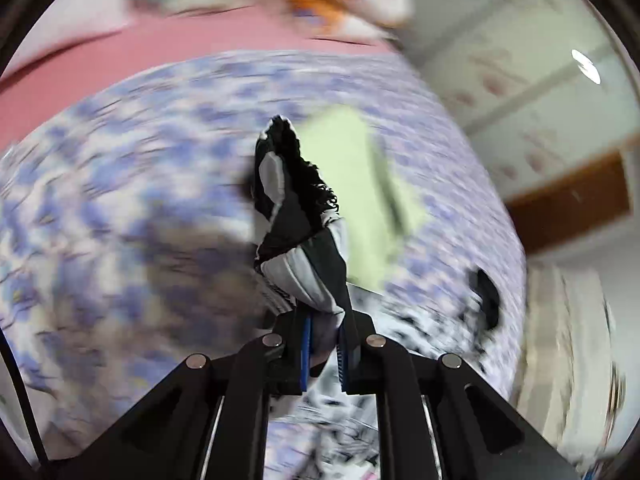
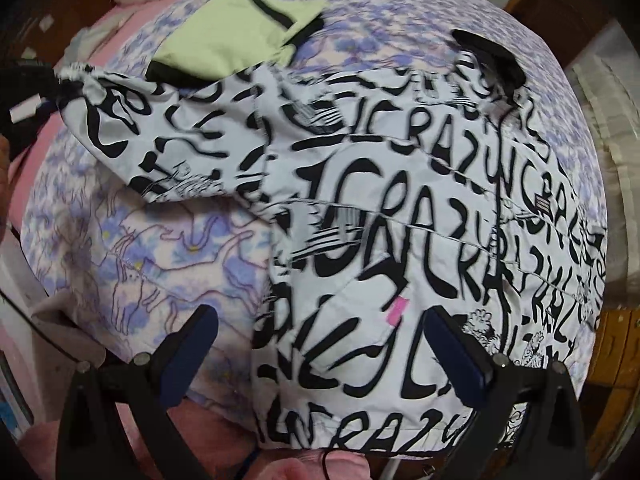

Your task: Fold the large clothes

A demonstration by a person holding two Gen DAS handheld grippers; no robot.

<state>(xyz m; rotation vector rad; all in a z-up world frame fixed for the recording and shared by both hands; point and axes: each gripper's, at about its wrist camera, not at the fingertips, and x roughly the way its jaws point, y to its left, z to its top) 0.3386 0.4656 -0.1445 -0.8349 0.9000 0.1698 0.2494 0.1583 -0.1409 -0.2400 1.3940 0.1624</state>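
- Over the jacket [image 2: 400, 208], nearest its hem, the right claw [image 2: 320, 352] hangs with jaws wide, gripping nothing.
- The jacket, white fabric printed with black "CRAZY" lettering and a pink tag [image 2: 394, 312], lies spread on the floral bed [image 2: 160, 264].
- Its sleeve cuff [image 1: 296, 208] is pinched in the left claw [image 1: 324, 352].
- Beyond the jacket lies a pale green folded garment [image 2: 232, 28].

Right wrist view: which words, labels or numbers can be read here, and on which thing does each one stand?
"CRAZY": printed many times in wavy black letters over the white jacket.
Pink tag on the jacket: no text can be made out.
Green garment and floral bedsheet: no text.
Left wrist view: too blurred to read anything.
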